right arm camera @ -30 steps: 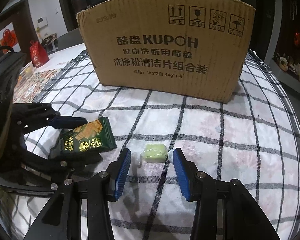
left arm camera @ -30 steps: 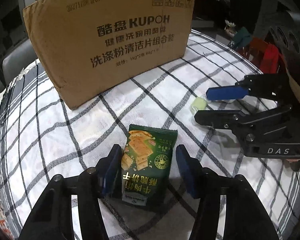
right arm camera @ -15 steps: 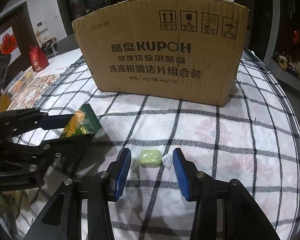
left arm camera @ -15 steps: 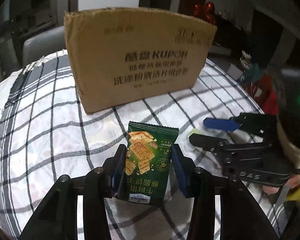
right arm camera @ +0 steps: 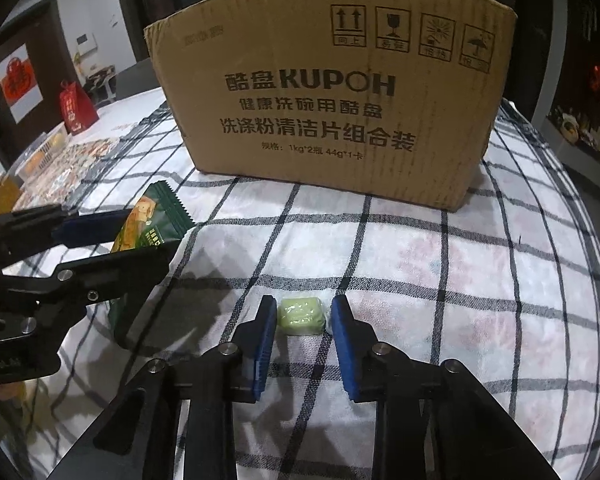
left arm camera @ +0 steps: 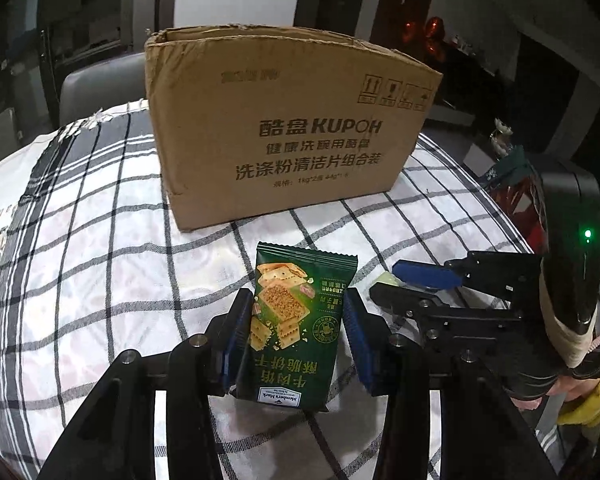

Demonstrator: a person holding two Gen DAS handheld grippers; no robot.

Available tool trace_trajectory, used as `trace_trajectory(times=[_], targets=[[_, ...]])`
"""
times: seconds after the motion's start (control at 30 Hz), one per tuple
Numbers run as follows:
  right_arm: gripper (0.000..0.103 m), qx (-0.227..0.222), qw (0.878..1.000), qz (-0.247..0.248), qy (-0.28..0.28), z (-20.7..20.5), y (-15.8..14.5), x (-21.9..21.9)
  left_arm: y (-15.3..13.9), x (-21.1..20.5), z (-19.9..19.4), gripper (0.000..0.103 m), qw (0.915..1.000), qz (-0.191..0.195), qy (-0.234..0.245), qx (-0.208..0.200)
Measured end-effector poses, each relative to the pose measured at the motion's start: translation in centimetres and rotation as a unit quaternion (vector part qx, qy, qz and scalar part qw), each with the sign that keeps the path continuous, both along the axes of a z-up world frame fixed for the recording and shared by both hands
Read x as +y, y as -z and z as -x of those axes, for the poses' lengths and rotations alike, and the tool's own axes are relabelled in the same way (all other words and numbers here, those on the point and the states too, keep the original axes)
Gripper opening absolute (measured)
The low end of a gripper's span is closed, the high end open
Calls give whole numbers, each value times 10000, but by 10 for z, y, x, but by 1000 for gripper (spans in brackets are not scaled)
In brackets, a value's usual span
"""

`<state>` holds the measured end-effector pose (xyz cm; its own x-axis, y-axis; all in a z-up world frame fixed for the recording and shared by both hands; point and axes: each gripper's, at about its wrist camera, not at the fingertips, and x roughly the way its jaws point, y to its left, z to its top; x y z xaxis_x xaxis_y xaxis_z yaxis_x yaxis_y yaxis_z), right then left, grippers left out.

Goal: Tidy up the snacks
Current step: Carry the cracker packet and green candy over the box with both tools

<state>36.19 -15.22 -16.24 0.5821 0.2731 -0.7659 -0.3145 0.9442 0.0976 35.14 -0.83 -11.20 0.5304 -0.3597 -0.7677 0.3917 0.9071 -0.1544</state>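
My left gripper is shut on a green cracker packet and holds it up off the checked tablecloth, in front of the open cardboard box. The packet also shows at the left of the right wrist view, between the left gripper's fingers. My right gripper is low on the cloth, its blue pads close on either side of a small pale green wrapped candy; whether they press it I cannot tell. The right gripper also shows in the left wrist view.
The cardboard box stands upright at the back of the round table. A red gift bag and trays of food lie on the far left. Red items sit at the table's right edge.
My left gripper has shut on the cracker packet and lifted it off the cloth toward the box. My right gripper has narrowed around the candy.
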Motion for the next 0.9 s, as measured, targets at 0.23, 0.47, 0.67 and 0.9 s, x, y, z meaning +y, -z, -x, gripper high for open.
trace_trajectory(times=[0.23, 0.47, 0.67, 0.9], targets=[[29, -243, 9996, -111, -16, 9, -20, -2, -12, 2, 6, 44, 9999, 5, -131, -105], [29, -652, 9977, -211, -2, 22, -57, -7, -40, 4, 12, 44, 9990, 70, -262, -346], [29, -1014, 9942, -356, 75, 28, -92, -14, -73, 2, 17, 44, 9969, 103, -268, -729], [29, -1548, 9863, -527, 205, 31, -140, -25, -112, -2, 16, 44, 9922, 134, -294, -1203]])
